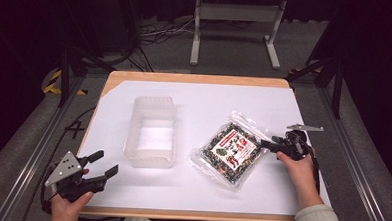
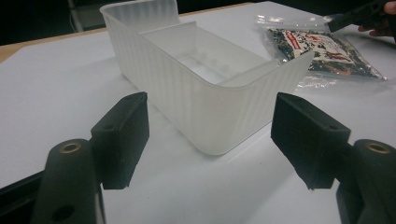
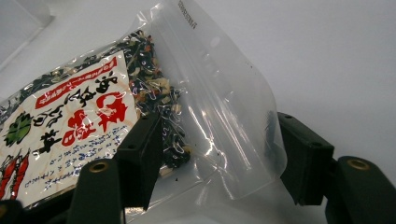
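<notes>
A clear bag of dried food (image 1: 230,149) with a red and white label lies flat on the white sheet, right of the middle. My right gripper (image 1: 265,143) reaches its right end. In the right gripper view the jaws stand open (image 3: 222,158) astride the bag's clear sealed flap (image 3: 219,107), and the pads do not press it. A translucent ribbed plastic container (image 1: 150,133) stands empty left of the bag. My left gripper (image 1: 105,163) hovers open near the table's front left corner, pointing at the container (image 2: 187,79) with nothing between its pads (image 2: 123,135).
The white sheet (image 1: 205,191) covers most of the wooden table (image 1: 195,79). Bare sheet lies in front of the container and the bag. Beyond the table's far edge are a metal stand (image 1: 235,27) and cables on the floor.
</notes>
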Demonstrator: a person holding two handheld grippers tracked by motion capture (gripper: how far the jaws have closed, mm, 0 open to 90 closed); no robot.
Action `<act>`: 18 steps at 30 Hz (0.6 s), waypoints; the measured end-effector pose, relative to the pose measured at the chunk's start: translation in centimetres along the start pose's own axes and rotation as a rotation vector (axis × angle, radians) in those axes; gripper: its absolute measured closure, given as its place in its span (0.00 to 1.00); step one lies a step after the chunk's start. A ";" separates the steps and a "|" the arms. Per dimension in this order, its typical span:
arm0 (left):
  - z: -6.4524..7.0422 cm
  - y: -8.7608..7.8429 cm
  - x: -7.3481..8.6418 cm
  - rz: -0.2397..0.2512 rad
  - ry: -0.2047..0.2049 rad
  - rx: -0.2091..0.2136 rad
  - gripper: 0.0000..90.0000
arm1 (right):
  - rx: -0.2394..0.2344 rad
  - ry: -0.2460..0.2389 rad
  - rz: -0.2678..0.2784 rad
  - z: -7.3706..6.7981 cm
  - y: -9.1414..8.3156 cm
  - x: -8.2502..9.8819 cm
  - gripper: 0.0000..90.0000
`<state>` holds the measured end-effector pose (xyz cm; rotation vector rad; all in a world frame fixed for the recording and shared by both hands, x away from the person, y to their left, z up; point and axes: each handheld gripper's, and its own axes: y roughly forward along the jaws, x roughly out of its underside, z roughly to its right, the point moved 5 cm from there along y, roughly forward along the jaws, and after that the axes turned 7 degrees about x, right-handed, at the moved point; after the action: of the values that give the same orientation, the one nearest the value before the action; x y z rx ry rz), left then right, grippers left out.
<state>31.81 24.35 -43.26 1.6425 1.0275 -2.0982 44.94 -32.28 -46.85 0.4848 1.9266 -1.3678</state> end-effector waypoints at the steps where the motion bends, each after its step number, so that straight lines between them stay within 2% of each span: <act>1: 0.0 0.0 0.0 0.001 0.001 0.000 0.32 | -0.003 -0.002 -0.005 0.0 0.1 0.1 0.42; 6: 0.0 0.0 0.0 -0.001 0.004 0.005 0.32 | -0.011 -0.008 -0.017 -0.3 0.2 0.2 0.46; 11: 0.2 0.2 0.0 -0.013 0.015 0.002 0.32 | 0.006 -0.020 -0.027 -0.2 0.1 0.3 0.60; 12: 0.2 0.2 0.0 -0.012 0.012 0.003 0.32 | 0.015 -0.024 -0.030 -0.2 -0.1 0.3 0.68; 14: 0.1 0.2 0.0 -0.012 0.014 0.002 0.32 | 0.018 -0.018 -0.026 -0.1 -0.3 0.2 0.78; 18: 0.1 0.3 0.1 -0.015 0.016 0.002 0.32 | 0.015 -0.022 -0.021 -0.2 -0.4 0.1 0.86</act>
<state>31.87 24.12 -43.40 1.6599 1.0466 -2.0996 44.49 -32.25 -46.64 0.4561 1.9097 -1.3956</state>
